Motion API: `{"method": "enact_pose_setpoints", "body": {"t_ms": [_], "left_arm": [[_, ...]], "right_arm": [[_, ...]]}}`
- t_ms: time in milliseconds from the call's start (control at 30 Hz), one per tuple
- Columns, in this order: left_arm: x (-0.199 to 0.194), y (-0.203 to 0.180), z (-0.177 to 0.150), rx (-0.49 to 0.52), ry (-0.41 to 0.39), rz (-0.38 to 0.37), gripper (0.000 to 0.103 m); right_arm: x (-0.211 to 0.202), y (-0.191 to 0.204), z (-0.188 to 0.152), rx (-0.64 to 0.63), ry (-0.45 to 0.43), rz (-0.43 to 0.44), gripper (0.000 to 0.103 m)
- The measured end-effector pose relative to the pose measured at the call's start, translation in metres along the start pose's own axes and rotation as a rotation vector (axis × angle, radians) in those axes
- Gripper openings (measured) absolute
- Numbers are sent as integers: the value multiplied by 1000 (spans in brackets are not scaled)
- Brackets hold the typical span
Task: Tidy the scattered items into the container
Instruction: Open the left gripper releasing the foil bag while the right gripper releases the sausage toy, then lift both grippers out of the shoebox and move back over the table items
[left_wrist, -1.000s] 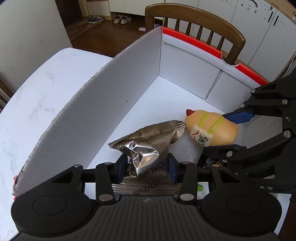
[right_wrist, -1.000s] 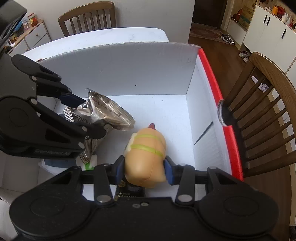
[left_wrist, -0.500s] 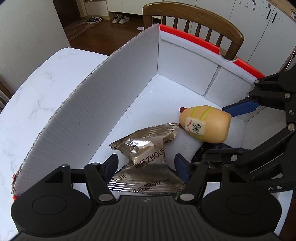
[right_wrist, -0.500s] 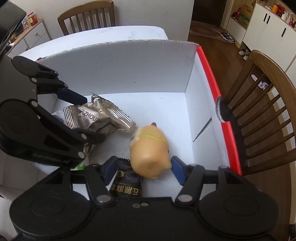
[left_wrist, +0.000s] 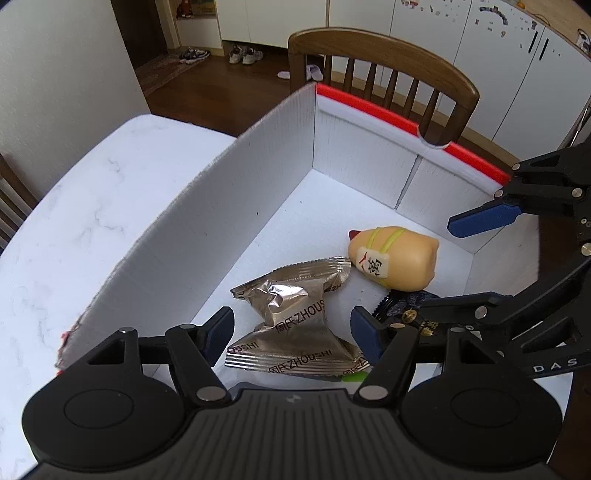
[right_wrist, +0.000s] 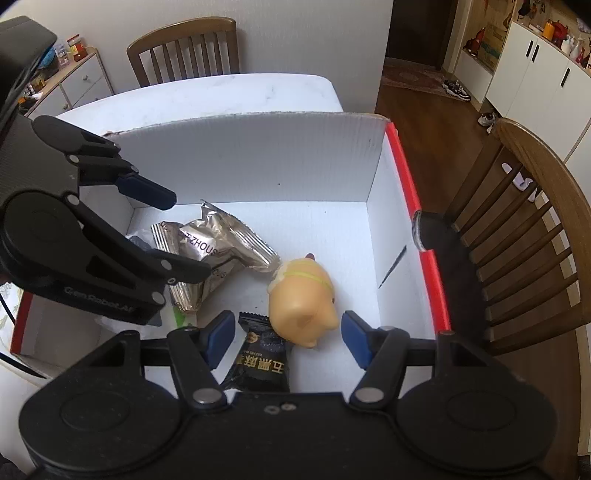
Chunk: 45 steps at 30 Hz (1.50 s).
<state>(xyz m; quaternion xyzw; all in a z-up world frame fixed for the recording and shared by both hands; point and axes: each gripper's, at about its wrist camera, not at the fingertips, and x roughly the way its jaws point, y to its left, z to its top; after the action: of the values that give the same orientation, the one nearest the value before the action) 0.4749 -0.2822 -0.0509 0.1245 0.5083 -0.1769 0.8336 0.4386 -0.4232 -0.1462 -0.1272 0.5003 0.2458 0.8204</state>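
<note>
Fingers on both grippers are spread apart and hold nothing. Starting at the left, the left gripper (left_wrist: 291, 332) hangs over the white box (left_wrist: 236, 206), and the two silver snack bags (left_wrist: 291, 321) lie loose on the box floor between its blue pads, not touching them. At about two o'clock from the bags lies the yellow squishy toy (left_wrist: 395, 258), just beside the top bag. At about four o'clock from the bags sits a small black packet (right_wrist: 262, 362), close by the toy. Further right, the right gripper (right_wrist: 286, 339) hangs over the toy and the packet. Behind the box stands a wooden chair (left_wrist: 391, 70).
</note>
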Motion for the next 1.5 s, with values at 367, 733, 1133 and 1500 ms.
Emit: {"method": "enact_pose_setpoints", "body": {"t_ms": [367,733,1133,1500], "left_arm": [[-40,-7,-12,-26,-69,10,70],[-82,-16,-34,-44,-135,20,71],[-131,-15,-77,-102,-206,25,76],[-154,-5,-122,-135,-228,25,82]], "right_arm": [[-31,3,-7,7,-72,26,66],[-61,16,-16,-4,-137,36,71],[-90,54,-30,-63,-211,60,82],[-107,94,-40,-58,-265,77,90]]}}
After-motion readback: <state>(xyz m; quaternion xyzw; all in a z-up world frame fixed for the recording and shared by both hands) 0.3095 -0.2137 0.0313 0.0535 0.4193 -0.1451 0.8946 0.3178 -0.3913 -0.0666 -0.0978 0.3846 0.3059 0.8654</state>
